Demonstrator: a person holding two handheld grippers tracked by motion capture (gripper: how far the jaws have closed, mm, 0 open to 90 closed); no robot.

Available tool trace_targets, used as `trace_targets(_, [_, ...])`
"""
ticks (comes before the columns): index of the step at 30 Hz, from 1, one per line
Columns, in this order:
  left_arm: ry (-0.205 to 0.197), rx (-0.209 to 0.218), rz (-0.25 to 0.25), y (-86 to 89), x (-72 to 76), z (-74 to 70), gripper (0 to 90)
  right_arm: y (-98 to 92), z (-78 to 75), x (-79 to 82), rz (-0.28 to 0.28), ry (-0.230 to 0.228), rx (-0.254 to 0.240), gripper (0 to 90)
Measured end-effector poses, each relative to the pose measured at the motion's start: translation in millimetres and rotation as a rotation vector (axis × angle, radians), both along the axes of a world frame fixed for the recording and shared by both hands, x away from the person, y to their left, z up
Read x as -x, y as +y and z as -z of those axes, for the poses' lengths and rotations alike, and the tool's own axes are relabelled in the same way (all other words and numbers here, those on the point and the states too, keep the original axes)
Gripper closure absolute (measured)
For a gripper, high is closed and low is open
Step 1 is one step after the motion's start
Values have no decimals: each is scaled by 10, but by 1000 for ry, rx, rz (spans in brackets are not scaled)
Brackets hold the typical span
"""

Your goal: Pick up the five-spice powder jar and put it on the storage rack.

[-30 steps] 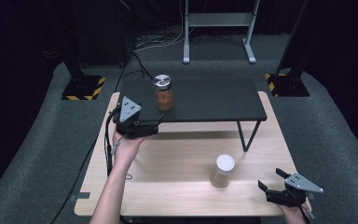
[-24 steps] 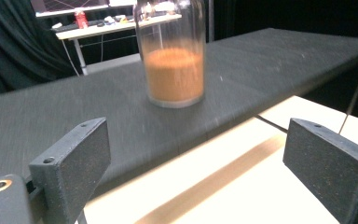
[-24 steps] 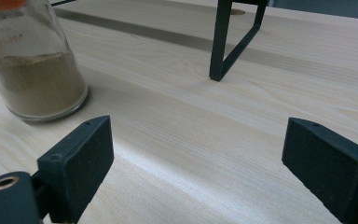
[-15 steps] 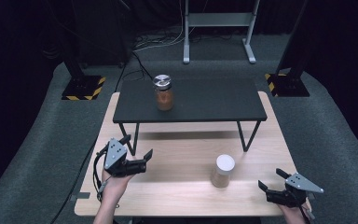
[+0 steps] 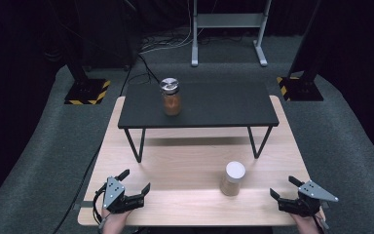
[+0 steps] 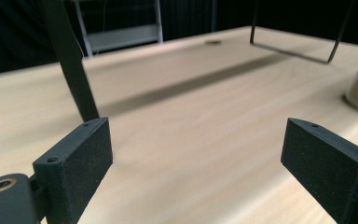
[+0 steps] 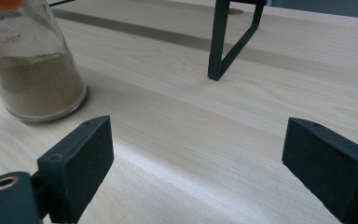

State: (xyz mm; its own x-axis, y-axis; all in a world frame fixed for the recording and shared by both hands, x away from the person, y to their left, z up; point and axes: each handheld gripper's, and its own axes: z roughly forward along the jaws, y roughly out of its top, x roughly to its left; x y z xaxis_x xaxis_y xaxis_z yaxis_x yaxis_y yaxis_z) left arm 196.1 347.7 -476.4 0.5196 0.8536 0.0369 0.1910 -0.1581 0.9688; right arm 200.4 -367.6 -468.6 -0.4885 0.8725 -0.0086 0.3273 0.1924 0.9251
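One jar (image 5: 170,96) stands on the shelf (image 5: 209,105); the white-lidded jar (image 5: 233,178) at my 1 o'clock waits on the surface (image 5: 185,161), my left gripper (image 5: 132,187) and right gripper (image 5: 281,194) spread and empty.

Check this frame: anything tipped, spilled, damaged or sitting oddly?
Nothing stands out. The silver-lidded glass jar of orange powder stands upright on the black metal riser shelf; the white-lidded glass jar of tan powder stands upright on the light wooden table. No spill is visible. Left claw and right claw are open, holding nothing.
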Motion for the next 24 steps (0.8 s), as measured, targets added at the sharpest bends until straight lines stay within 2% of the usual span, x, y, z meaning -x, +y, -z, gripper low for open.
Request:
trace_targets(3, [0, 2, -3, 27, 28, 42, 83, 3, 1, 2, -3, -2, 3, 77])
trace_targets(9, [25, -2, -21, 49, 18, 121, 83, 6, -10, -9, -8, 4, 8, 77])
trace_targets(13, [46, -23, -30, 46, -16, 120, 82, 7, -15, -15, -10, 8, 10, 77])
trace_targets(24, [47, -16, -13, 67, -30, 124, 85, 11, -13, -14, -14, 4, 14, 78])
